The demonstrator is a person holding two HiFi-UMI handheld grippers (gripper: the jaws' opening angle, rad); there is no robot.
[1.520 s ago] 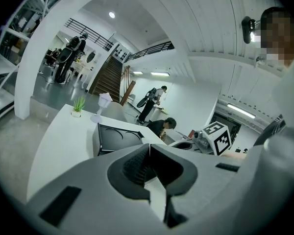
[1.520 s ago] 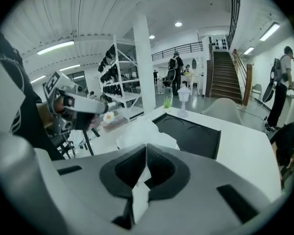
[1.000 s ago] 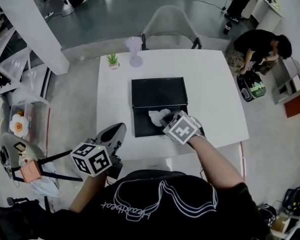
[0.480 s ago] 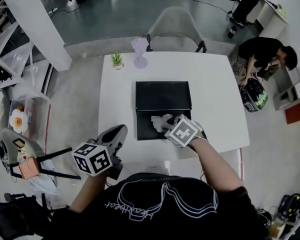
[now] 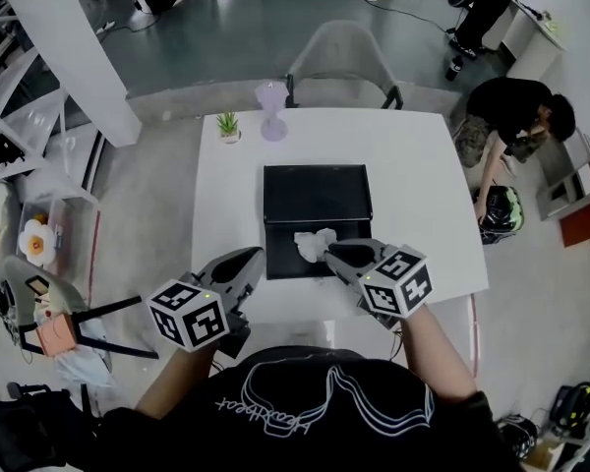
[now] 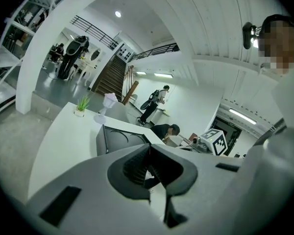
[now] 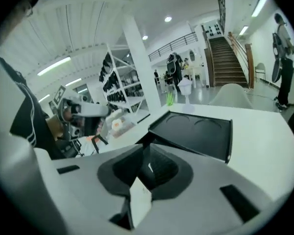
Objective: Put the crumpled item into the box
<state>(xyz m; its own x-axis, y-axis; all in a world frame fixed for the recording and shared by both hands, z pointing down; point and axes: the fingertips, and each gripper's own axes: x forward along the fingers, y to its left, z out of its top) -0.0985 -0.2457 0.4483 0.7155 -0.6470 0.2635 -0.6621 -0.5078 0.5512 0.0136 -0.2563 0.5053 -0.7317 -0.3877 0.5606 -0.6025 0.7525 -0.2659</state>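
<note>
A black shallow box [image 5: 317, 193] lies in the middle of the white table [image 5: 423, 185]. The crumpled white item [image 5: 315, 245] rests on the box's near part, free of both grippers. My right gripper [image 5: 334, 257] sits just behind and right of it, over the box's near edge. Its jaws are a narrow gap apart and closing, with nothing between them. In the right gripper view the box [image 7: 196, 131] shows beyond the jaws and the item is hidden. My left gripper [image 5: 248, 262] hovers at the table's near left edge, jaws together and empty. The box [image 6: 118, 138] also shows ahead of it.
A small potted plant [image 5: 227, 124] and a pale purple vase [image 5: 271, 102] stand at the table's far left. A grey chair [image 5: 342, 52] is behind the table. A person [image 5: 516, 116] crouches on the floor at the right. Another chair [image 5: 49, 308] stands at the left.
My right gripper let go of the crumpled item and drew back toward the table's near edge. The item stays on the box. My left gripper edged forward a little.
</note>
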